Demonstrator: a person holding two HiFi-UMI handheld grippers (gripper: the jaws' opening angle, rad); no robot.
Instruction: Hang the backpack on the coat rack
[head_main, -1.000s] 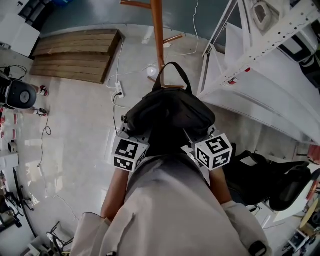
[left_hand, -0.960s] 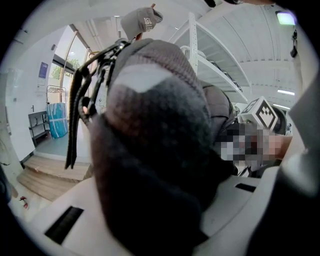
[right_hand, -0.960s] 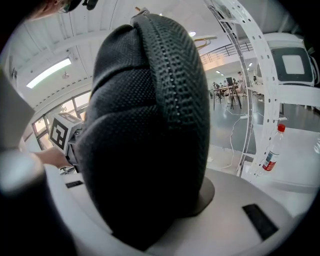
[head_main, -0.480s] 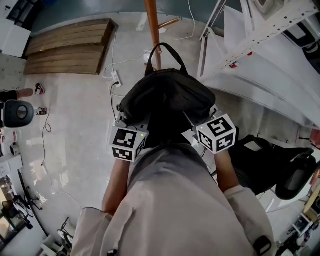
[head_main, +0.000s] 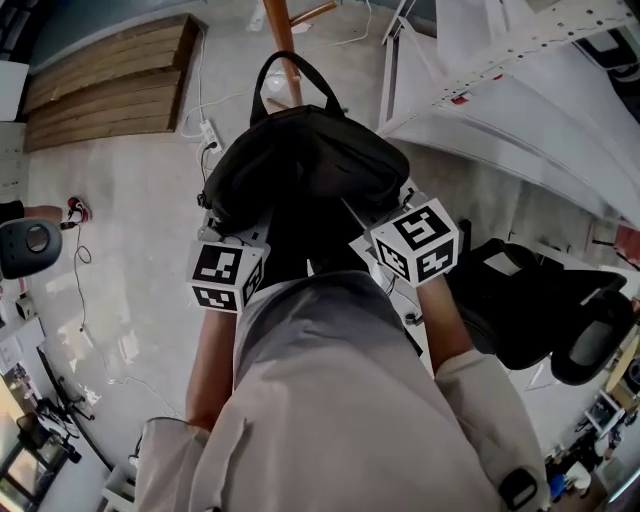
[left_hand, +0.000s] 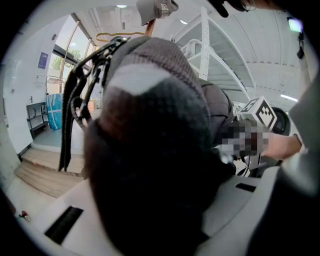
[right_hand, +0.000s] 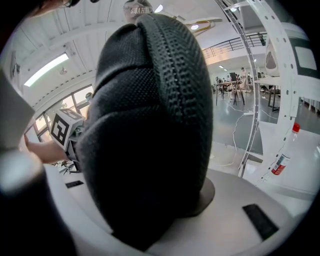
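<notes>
My left gripper (head_main: 214, 236) and right gripper (head_main: 396, 214) are both out in front, side by side, tilted a bit down, marker cubes toward me. Jaws on each are partly apart, each clamped on one side of the black backpack (head_main: 300, 165). Left forearm (head_main: 208, 350) and right forearm (head_main: 447, 330) run roughly parallel.

Workshop: white racking (head_main: 530, 58), power strip (head_main: 210, 134), office chair (head_main: 560, 325).

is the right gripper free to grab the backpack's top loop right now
Probably not: the right gripper is clamped on the backpack, as is the left gripper, and the loop lies beyond, by the pole.
</notes>
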